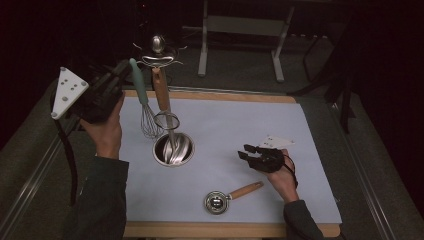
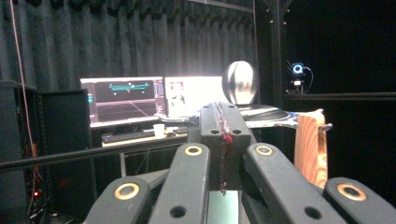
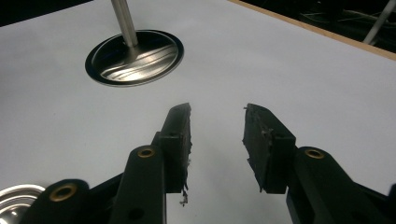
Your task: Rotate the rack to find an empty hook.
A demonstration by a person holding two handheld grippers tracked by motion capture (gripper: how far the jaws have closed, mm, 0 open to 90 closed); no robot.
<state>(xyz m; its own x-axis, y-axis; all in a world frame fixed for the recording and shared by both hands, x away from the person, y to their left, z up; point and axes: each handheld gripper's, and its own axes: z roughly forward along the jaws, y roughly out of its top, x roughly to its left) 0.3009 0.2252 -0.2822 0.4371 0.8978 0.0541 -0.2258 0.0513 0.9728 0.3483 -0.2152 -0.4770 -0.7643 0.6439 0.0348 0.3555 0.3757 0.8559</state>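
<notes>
My left gripper (image 1: 127,67) is raised at the back left, shut on the teal handle of a wire whisk (image 1: 146,120) that hangs down just behind a steel cup (image 1: 173,149). In the left gripper view its jaws (image 2: 223,121) are pressed together with a strip of teal between them. A wooden-handled steel utensil (image 1: 161,90) stands upright in the cup, and its handle (image 2: 310,149) is close on the right. My right gripper (image 1: 248,154) hovers low over the white mat, open and holding nothing (image 3: 217,121). The cup (image 3: 133,58) lies ahead of it.
A second wooden-handled utensil (image 1: 231,196) with a round steel head lies on the white mat (image 1: 240,125) near the front edge, just left of my right hand; its head (image 3: 14,203) is at the lower left. A wooden board edges the mat.
</notes>
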